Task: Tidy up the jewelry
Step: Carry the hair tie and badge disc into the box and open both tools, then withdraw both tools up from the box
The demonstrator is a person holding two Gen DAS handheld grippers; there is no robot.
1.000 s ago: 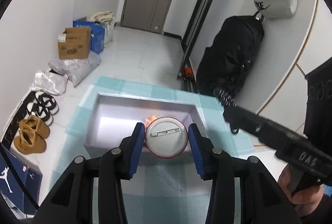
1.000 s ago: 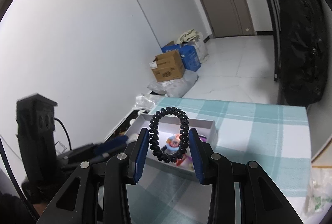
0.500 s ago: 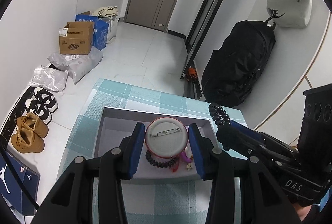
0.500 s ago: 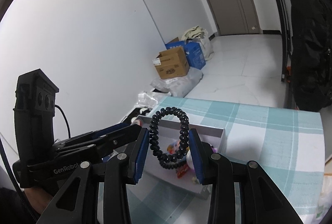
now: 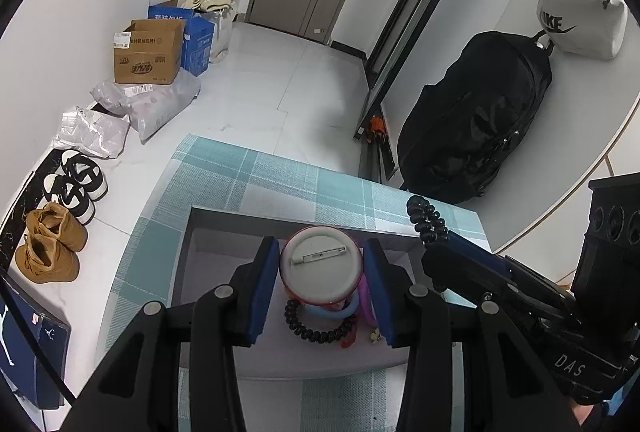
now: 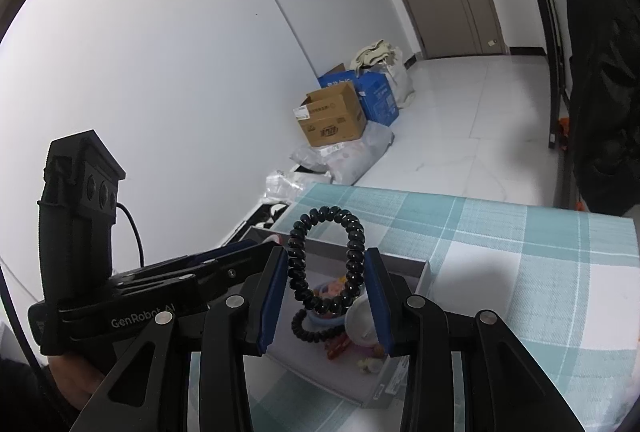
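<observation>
So over on the left, the left gripper [image 5: 322,278] had its blue pads clamped on a round pin badge [image 5: 320,264], back side up so you could see the metal pin across it, red rim showing round the edge. It hung right over the open grey box [image 5: 224,232], which sat on the teal checked tablecloth [image 5: 256,172]. Down in the box under the badge there was a black coiled hair tie [image 5: 316,330], a light blue ring [image 5: 332,312], something pink [image 5: 366,302] and a couple of small bits I couldn't make out.

Moving right, the right gripper [image 6: 326,278] was partly closed on a second black coiled bracelet [image 6: 326,260], pinched by its sides and standing upright as a loop, above the box's right-hand end. From the left wrist view you could see that loop [image 5: 426,218] poking up past the box's far right corner.
</observation>
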